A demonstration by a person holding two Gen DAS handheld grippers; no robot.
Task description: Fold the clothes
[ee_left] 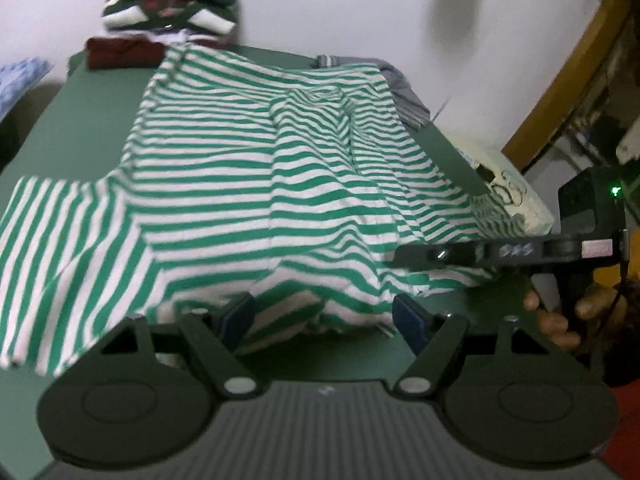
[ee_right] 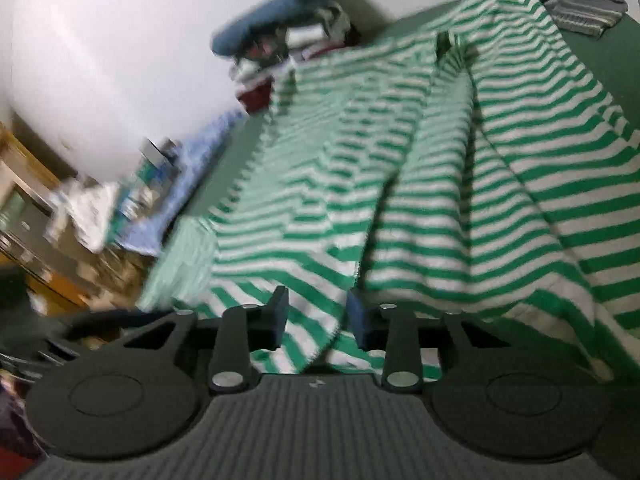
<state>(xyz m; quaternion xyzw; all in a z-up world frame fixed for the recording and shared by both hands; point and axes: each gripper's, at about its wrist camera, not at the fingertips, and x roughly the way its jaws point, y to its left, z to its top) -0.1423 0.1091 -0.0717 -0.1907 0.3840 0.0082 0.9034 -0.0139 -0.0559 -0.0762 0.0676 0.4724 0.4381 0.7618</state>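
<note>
The left gripper [ee_left: 324, 316] sits low at the near edge of the green table [ee_left: 80, 120], its two blue-padded fingers [ee_left: 240, 314] spread wide apart, with the bunched hem of the green-and-white striped shirt [ee_left: 248, 168] lying loosely in the gap between them; neither pad is visibly pressing the cloth, so it reads as open around the hem rather than clamped. The right gripper [ee_right: 318, 320] has its fingers [ee_right: 276, 316] set closer together, and a hanging fold of the striped shirt [ee_right: 460, 200] passes down between them; whether the pads actually pinch the fabric cannot be told, since the cloth hides the contact. In the left wrist view, the right gripper's black body [ee_left: 504, 250] reaches in from the right at the shirt's near corner, with the person's hand [ee_left: 556, 320] on its handle below. The shirt is spread across most of the table, one sleeve lying flat toward the near left, the body rumpled into ridges toward the middle. Behind it, at the far left corner, stands a stack of folded clothes [ee_left: 168, 20] topped by a blue piece, with a dark red garment [ee_left: 124, 53] at its foot. A grey striped garment [ee_left: 400, 88] lies at the far right edge, just beside the shirt. A white wall [ee_left: 360, 0] rises behind the table.
</note>
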